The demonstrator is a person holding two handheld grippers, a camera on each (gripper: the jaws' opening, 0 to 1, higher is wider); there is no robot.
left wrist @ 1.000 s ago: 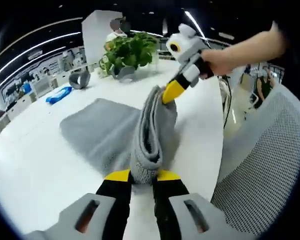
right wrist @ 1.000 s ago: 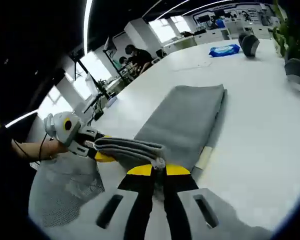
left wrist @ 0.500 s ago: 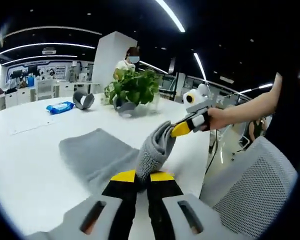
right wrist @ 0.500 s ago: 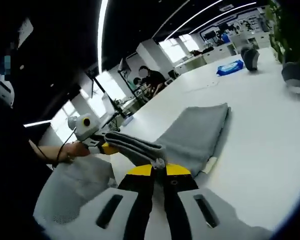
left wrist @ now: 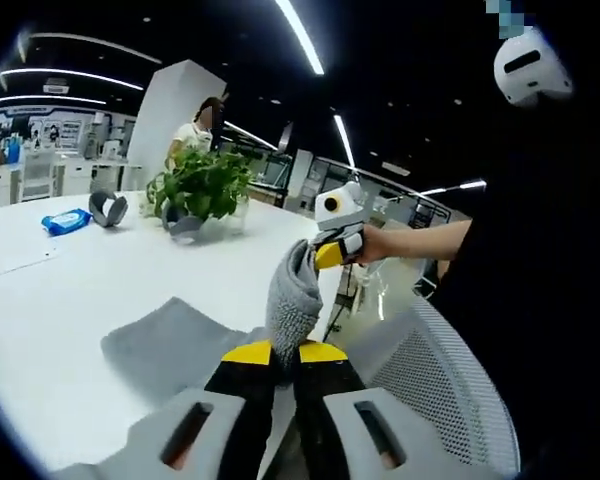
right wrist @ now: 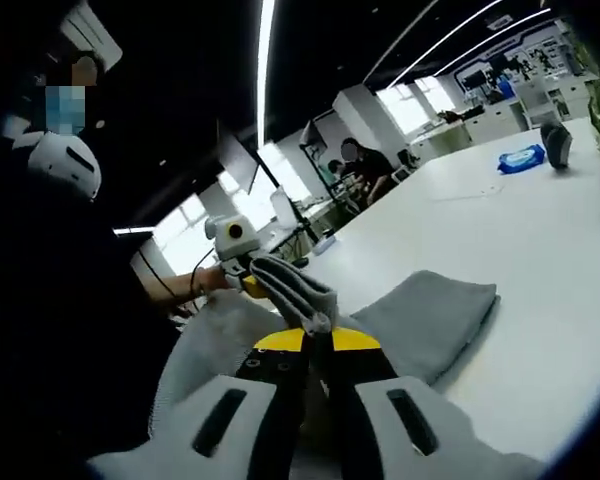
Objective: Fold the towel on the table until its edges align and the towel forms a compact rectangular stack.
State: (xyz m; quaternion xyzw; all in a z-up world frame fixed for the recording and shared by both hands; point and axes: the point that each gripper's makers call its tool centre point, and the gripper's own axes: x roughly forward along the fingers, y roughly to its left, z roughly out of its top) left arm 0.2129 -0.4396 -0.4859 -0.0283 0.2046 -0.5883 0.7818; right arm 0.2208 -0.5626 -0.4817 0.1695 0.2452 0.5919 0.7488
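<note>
A grey towel [left wrist: 170, 340] lies partly on the white table [left wrist: 100, 270], with its near edge lifted into a taut fold [left wrist: 292, 295] strung between both grippers. My left gripper [left wrist: 283, 352] is shut on one end of that fold. The right gripper [left wrist: 330, 253], held by a hand, pinches the far end. In the right gripper view the towel [right wrist: 430, 315] trails down onto the table [right wrist: 520, 220], my right gripper [right wrist: 317, 338] is shut on the fold, and the left gripper [right wrist: 248, 285] holds the other end at the left.
A potted plant [left wrist: 202, 185], a blue packet [left wrist: 65, 220] and a grey curved object [left wrist: 108, 208] stand at the table's far side. A mesh chair [left wrist: 420, 370] sits by the near edge. People work at desks [right wrist: 365, 170] behind.
Both grippers have risen and pulled back towards the table's edge, lifting the pinched fold higher. More of the towel has left the table, and the chair now shows below it.
</note>
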